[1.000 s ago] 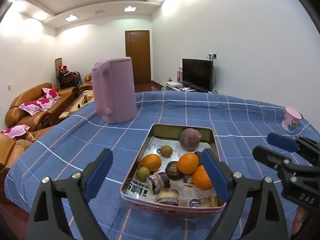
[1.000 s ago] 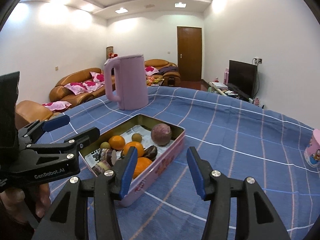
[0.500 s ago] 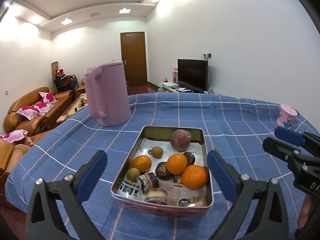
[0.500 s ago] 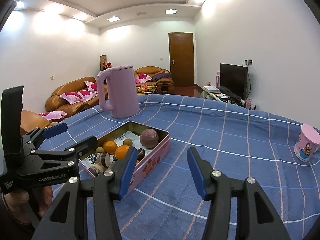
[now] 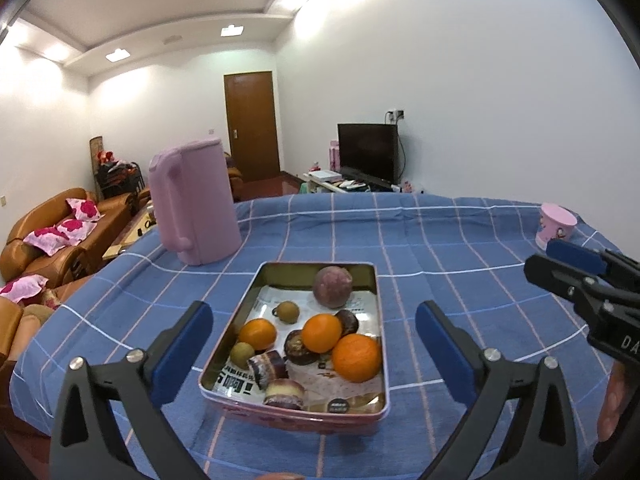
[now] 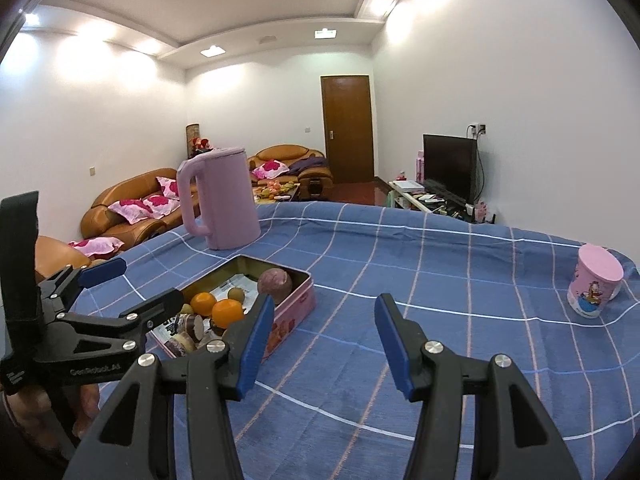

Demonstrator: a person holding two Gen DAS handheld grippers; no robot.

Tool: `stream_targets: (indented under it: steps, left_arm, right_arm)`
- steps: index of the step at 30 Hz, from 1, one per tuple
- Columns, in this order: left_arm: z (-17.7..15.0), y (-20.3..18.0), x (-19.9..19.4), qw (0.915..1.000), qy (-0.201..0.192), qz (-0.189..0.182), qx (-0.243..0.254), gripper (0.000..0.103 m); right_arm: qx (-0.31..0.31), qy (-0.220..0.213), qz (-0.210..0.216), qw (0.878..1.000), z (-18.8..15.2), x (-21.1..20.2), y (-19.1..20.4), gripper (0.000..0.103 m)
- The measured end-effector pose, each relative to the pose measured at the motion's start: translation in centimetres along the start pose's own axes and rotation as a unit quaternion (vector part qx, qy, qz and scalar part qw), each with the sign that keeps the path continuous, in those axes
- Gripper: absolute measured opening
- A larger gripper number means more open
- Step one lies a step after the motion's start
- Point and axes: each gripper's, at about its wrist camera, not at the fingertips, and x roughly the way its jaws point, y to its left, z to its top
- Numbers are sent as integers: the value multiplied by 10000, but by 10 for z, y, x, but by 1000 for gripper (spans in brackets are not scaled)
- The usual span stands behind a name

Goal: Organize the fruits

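Note:
A pink metal tin [image 5: 294, 416] [image 6: 296, 312] sits on the blue checked tablecloth. It holds three oranges [image 5: 356, 357], a purple round fruit [image 5: 332, 287] [image 6: 275, 282], small brown-green fruits [image 5: 288, 312] and several dark cut pieces [image 5: 267, 364]. My left gripper [image 5: 314, 354] is open and empty, raised above the tin's near end; it also shows in the right wrist view [image 6: 132, 286]. My right gripper [image 6: 324, 340] is open and empty, to the right of the tin; it also shows in the left wrist view [image 5: 560, 264].
A tall pink jug [image 5: 196, 208] [image 6: 218, 198] stands behind the tin at the left. A pink cartoon cup [image 5: 556, 226] [image 6: 596, 282] stands at the far right of the table. Sofas, a door and a TV lie beyond the table.
Both grippers have pulled back and risen, so the tin looks smaller and farther. Both stay open and empty. The fruits have not moved.

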Motion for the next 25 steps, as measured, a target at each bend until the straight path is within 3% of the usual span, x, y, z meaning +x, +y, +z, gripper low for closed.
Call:
stream_targets:
  steps: [17, 25]
  left_arm:
    - [-1, -14, 5, 9998, 191, -83, 59, 103]
    - [-2, -18, 2, 9998, 95, -63, 159, 103]
  right_arm:
    - [139, -60, -79, 9999, -7, -14, -16, 55]
    - [125, 19, -308, 9994, -13, -18, -34, 55]
